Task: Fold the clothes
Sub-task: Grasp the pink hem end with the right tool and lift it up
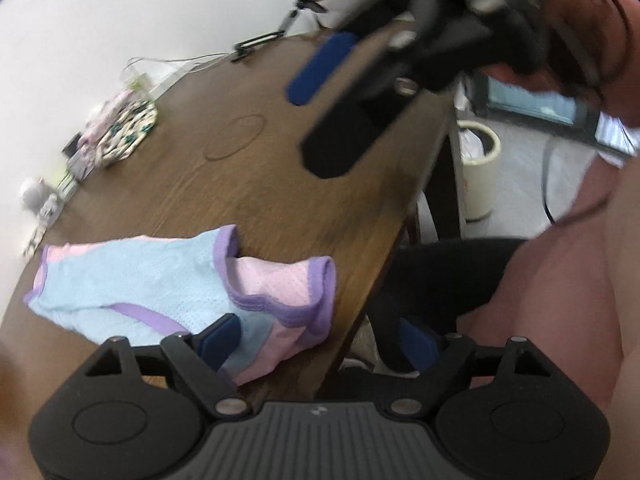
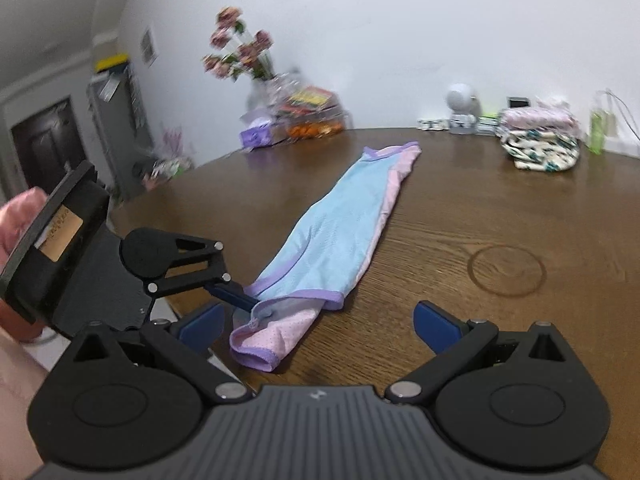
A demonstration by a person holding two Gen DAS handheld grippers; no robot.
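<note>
Pastel garment (image 2: 340, 236) | left fingers (image 1: 228, 330) spread, possibly touching hem | right fingers (image 2: 436, 326) spread, empty

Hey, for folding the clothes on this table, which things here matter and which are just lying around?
Part of the job:
- blue and pink garment, lying long on the table
- left gripper, at the garment's near end
- right gripper, open, holding nothing
- stack of folded clothes

Just lying about:
- vase of flowers
- snack packets
- small white gadget
- green bottle
</note>
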